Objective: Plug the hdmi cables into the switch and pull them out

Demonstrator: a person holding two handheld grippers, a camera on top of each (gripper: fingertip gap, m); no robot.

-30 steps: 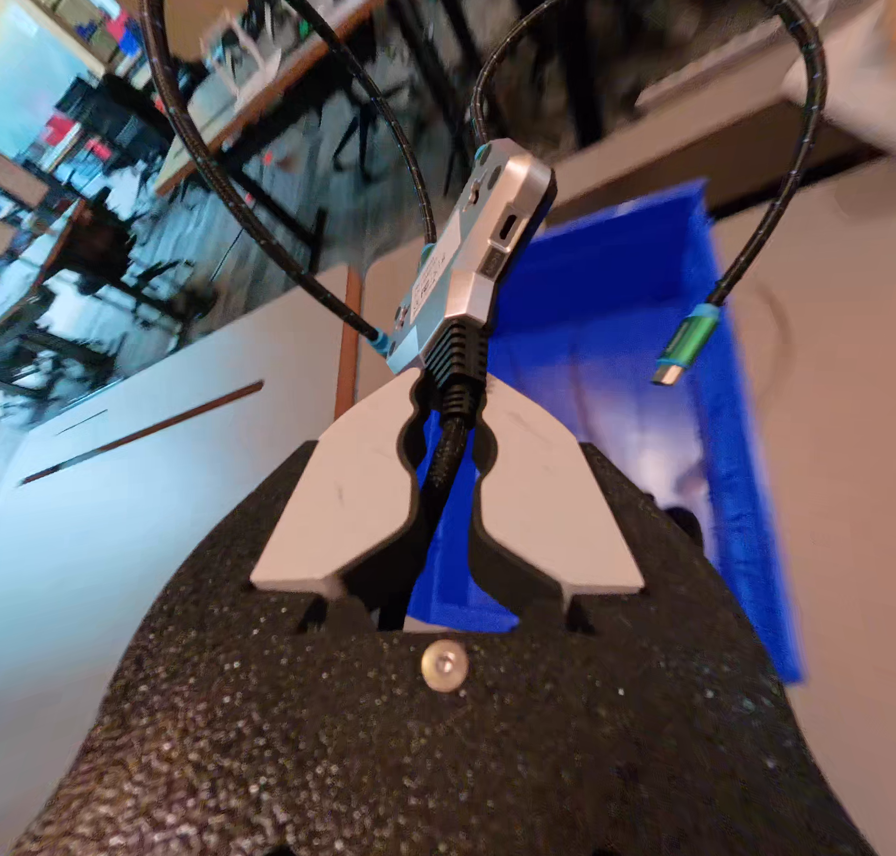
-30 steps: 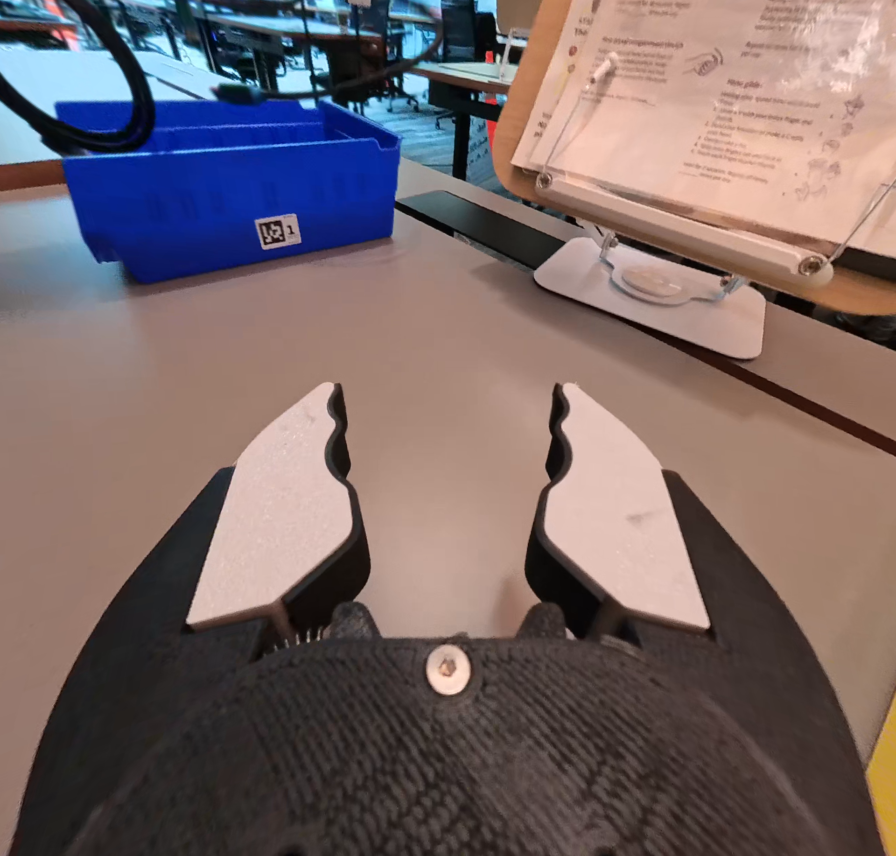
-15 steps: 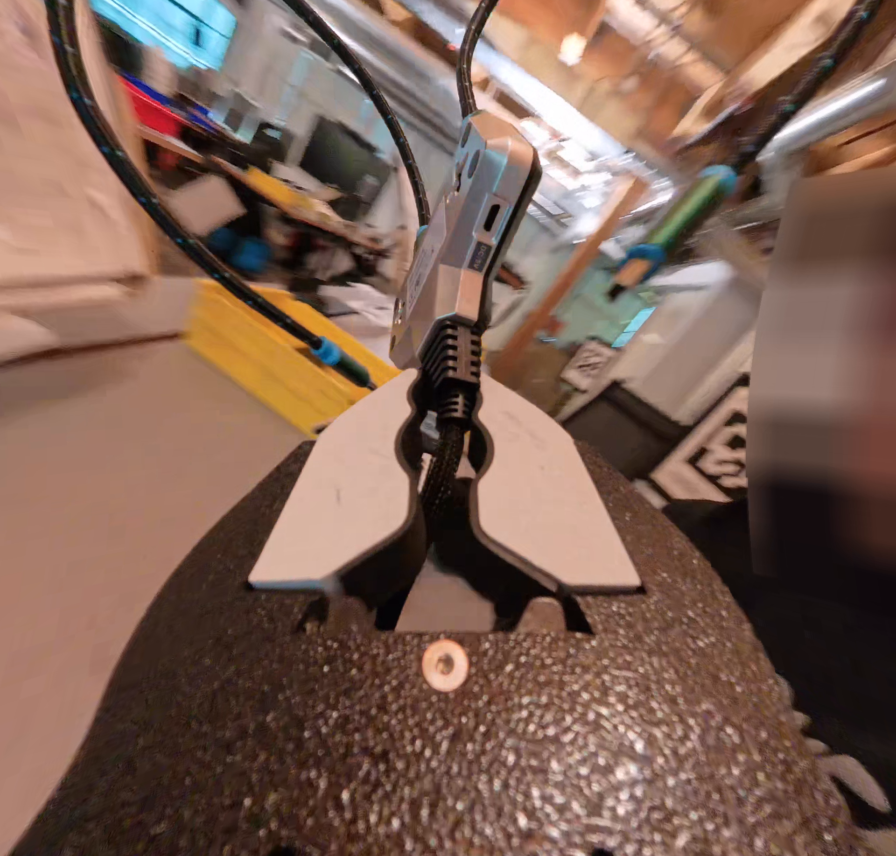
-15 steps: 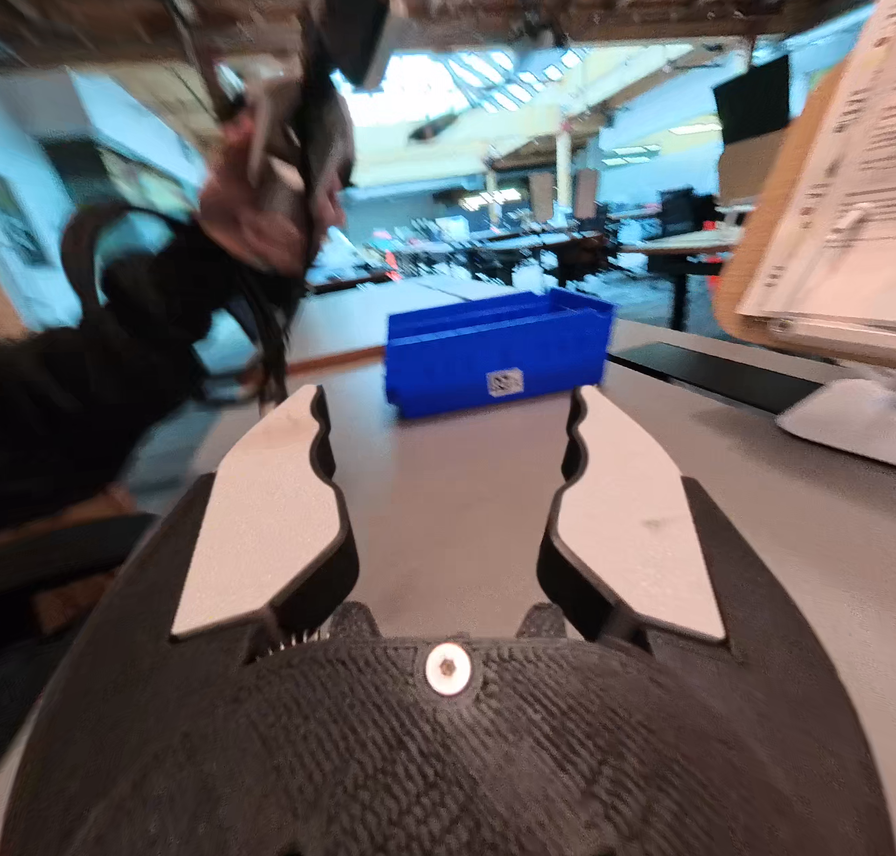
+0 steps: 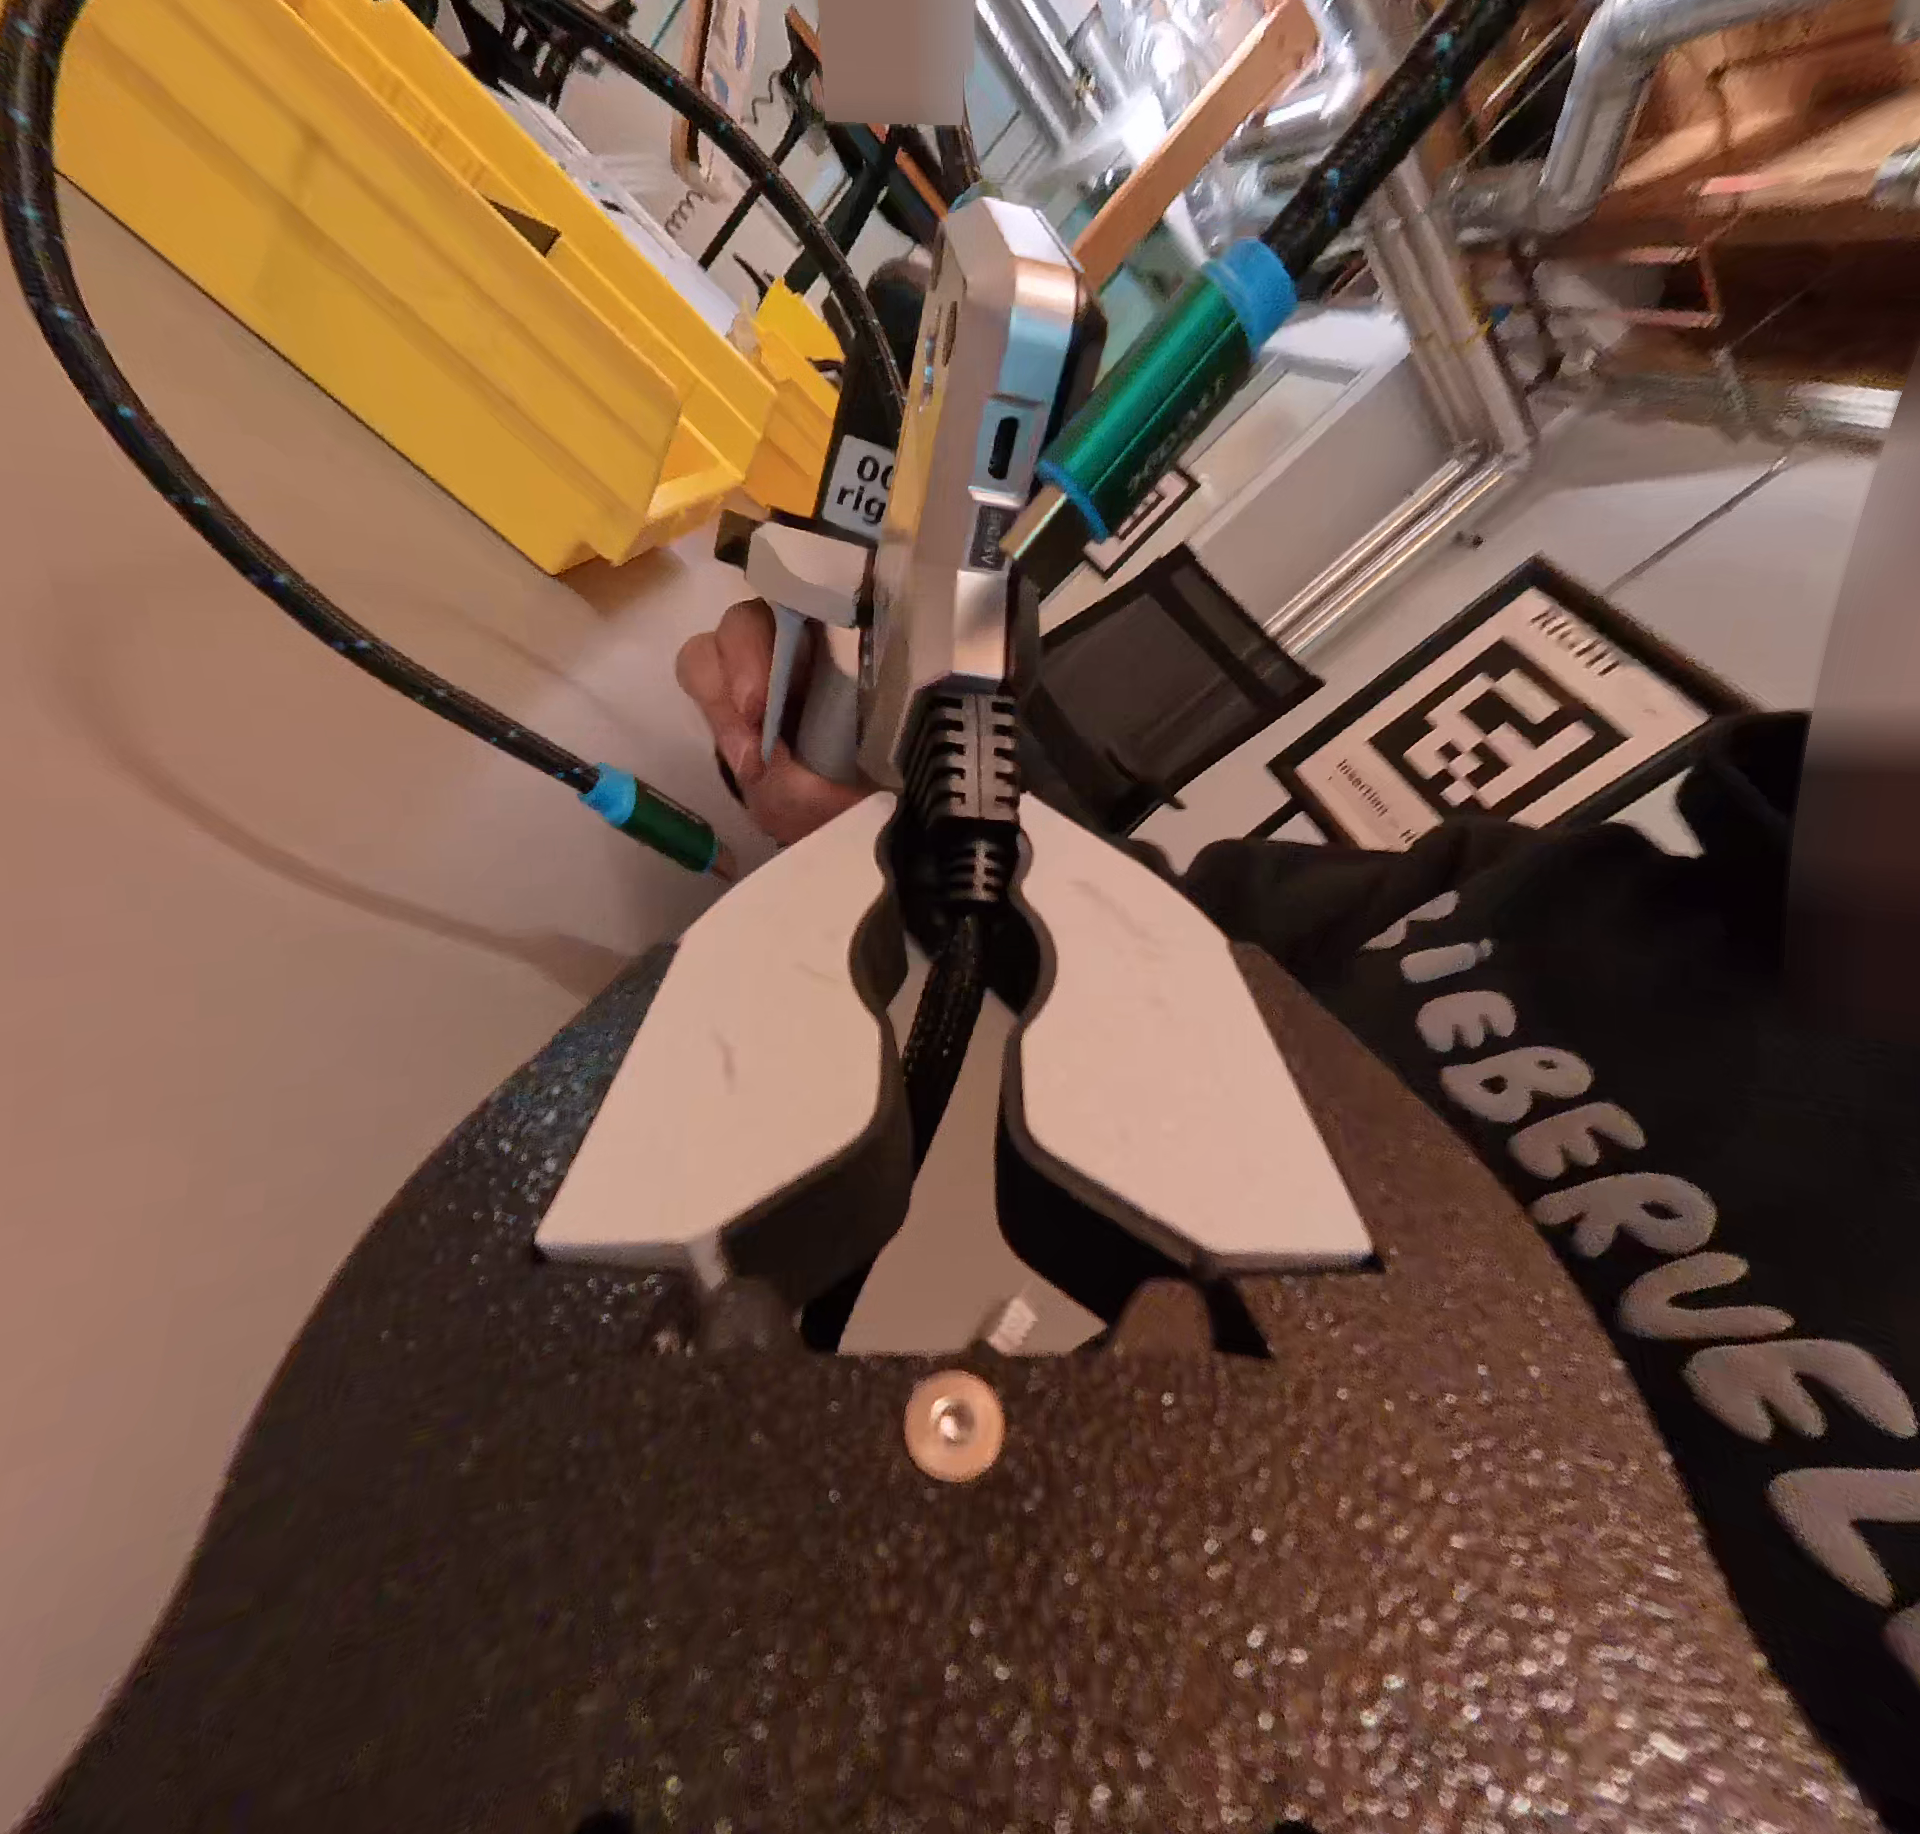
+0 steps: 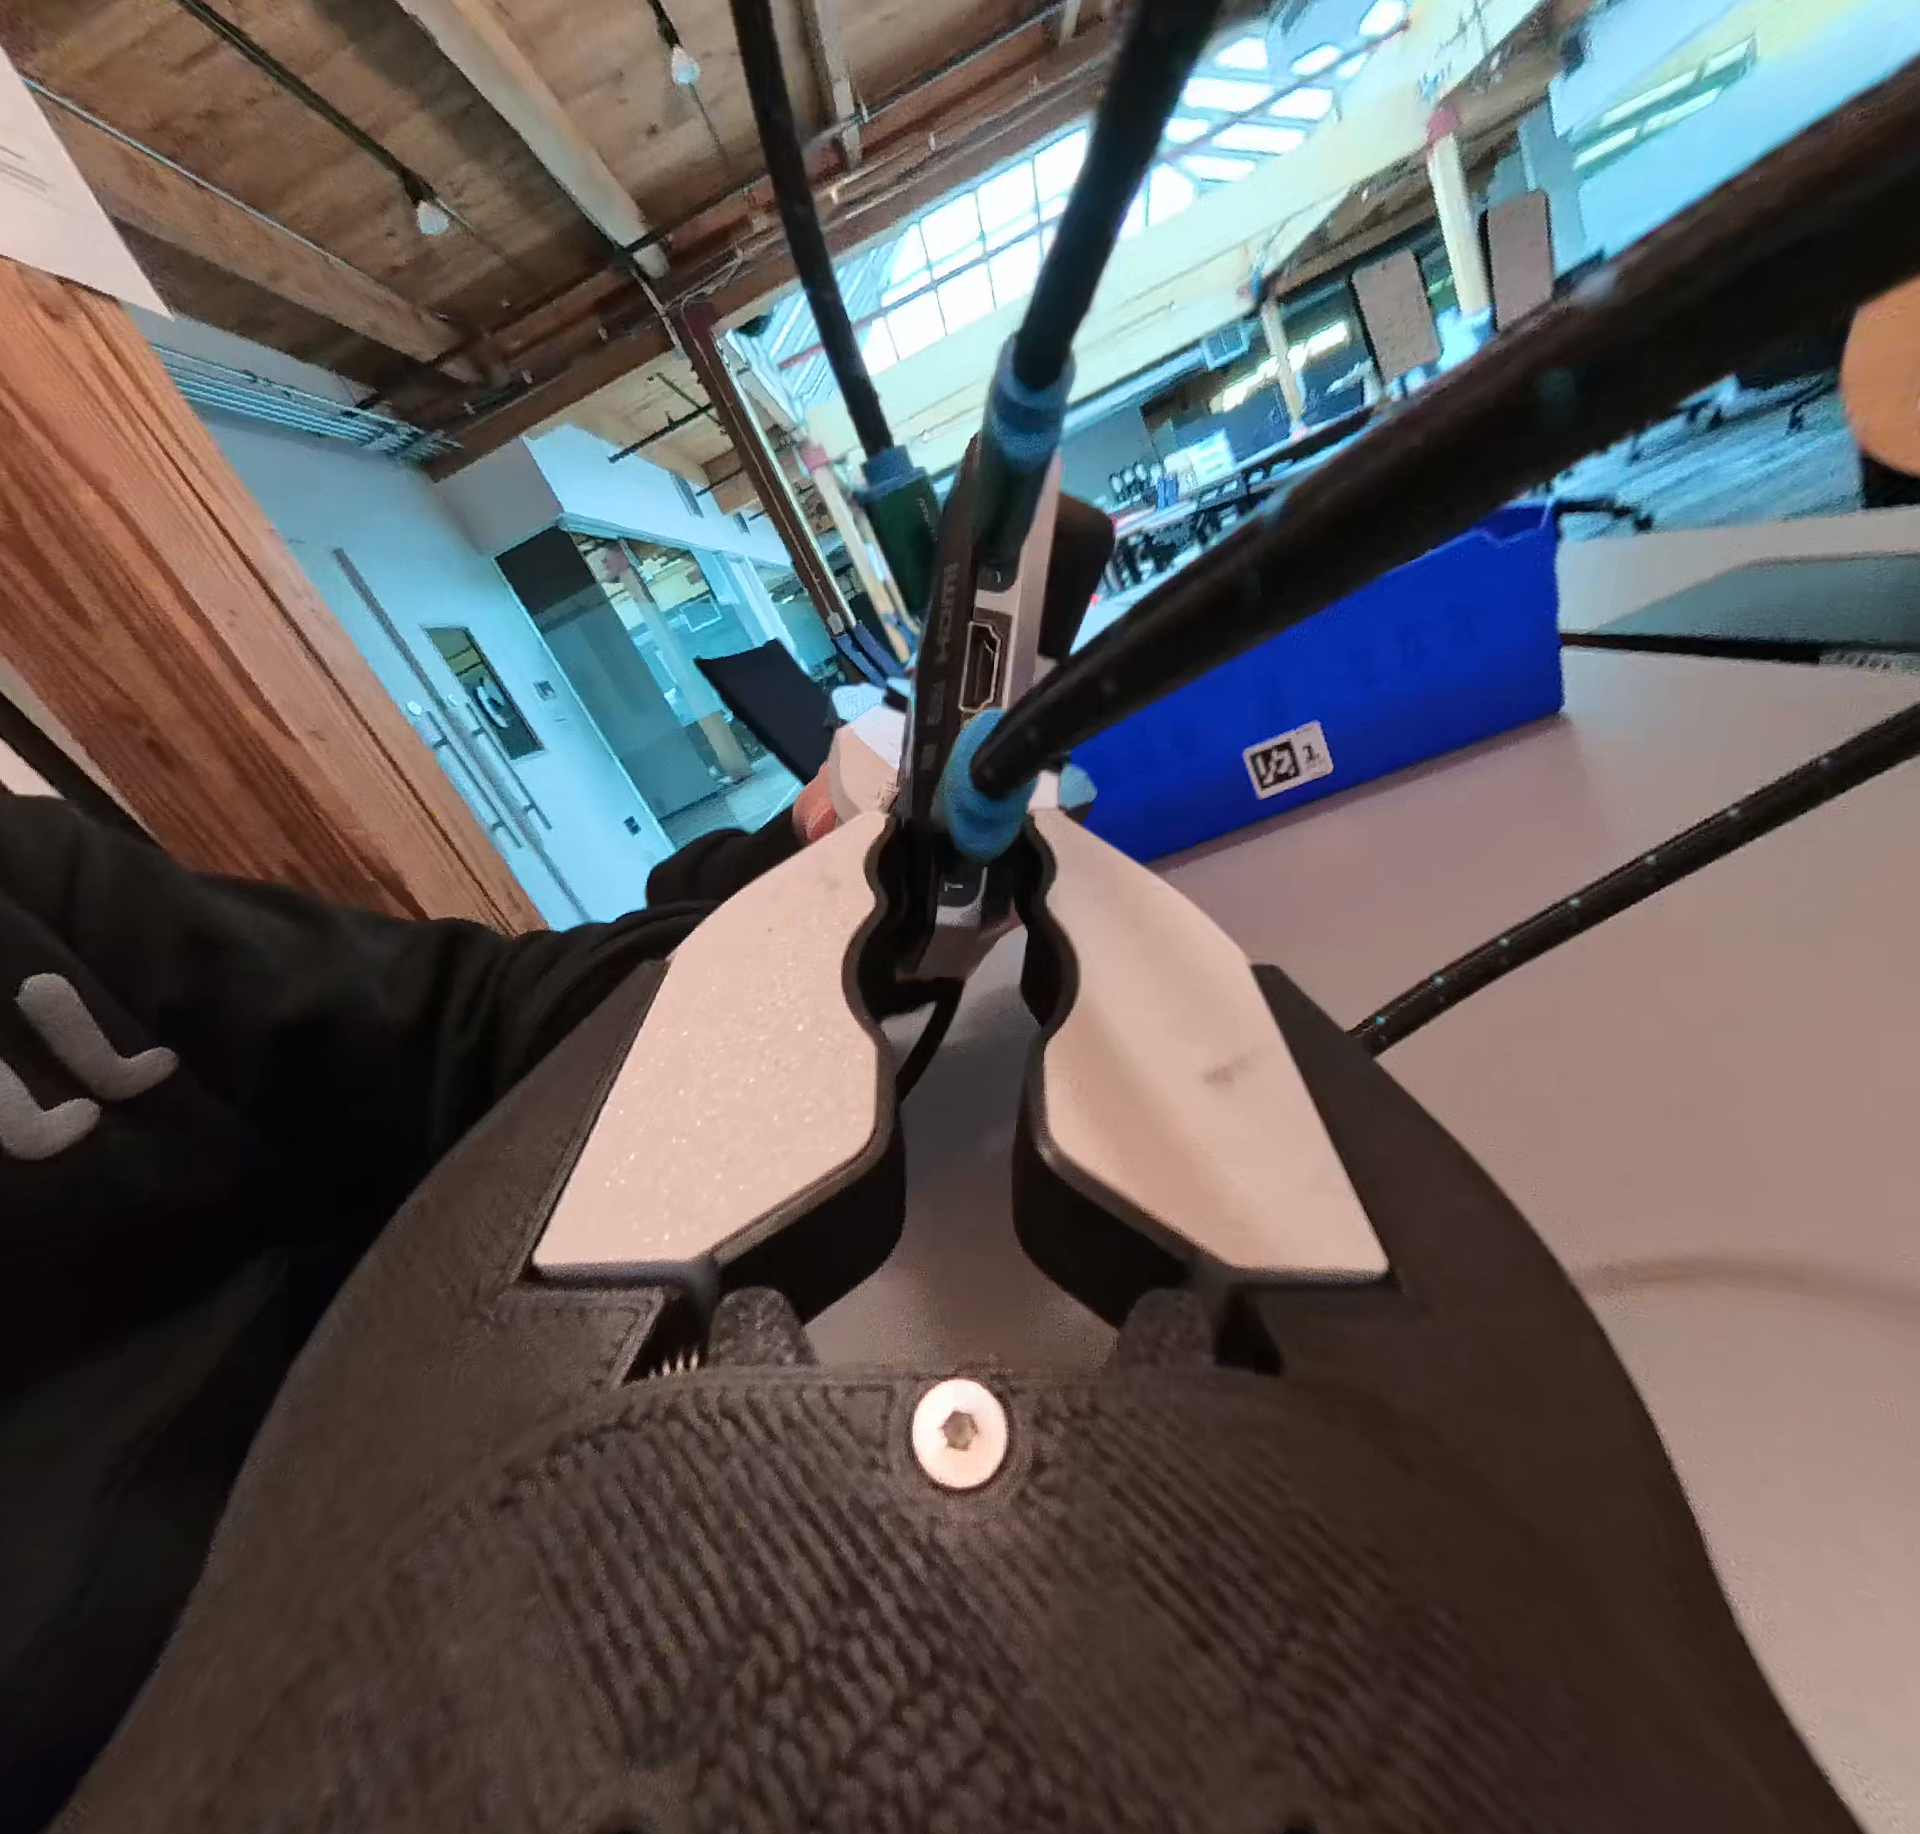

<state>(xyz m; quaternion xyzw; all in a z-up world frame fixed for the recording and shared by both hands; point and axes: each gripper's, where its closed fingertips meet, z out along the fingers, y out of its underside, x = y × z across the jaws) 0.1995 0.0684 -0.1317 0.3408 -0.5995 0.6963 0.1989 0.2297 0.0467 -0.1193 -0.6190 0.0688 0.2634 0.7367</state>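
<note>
The left hand-held gripper [image 5: 954,885] is nearly closed, its fingers pinching the ribbed black strain relief and braided cable at the lower end of the silver switch [image 5: 961,496], which stands upright in the air above the table [image 5: 208,849]. A loose green plug [image 5: 1138,423] with a blue collar hangs just beside the switch's side ports, not inserted. A second braided cable [image 5: 208,496] arcs at left; its green plug end [image 5: 660,828] points toward the gripper, and where it ends cannot be told. A yellow bin [image 5: 343,226] sits on the table behind.

The right hand-held gripper [image 6: 956,875] is closed to a narrow gap around the opposite end of the switch [image 6: 987,641], next to a blue-collared cable [image 6: 1247,621] entering it. One port on the switch's edge is open. A blue bin [image 6: 1351,683] rests on the table [image 6: 1662,953] beyond, and a black sleeve [image 6: 260,1057] is at left.
</note>
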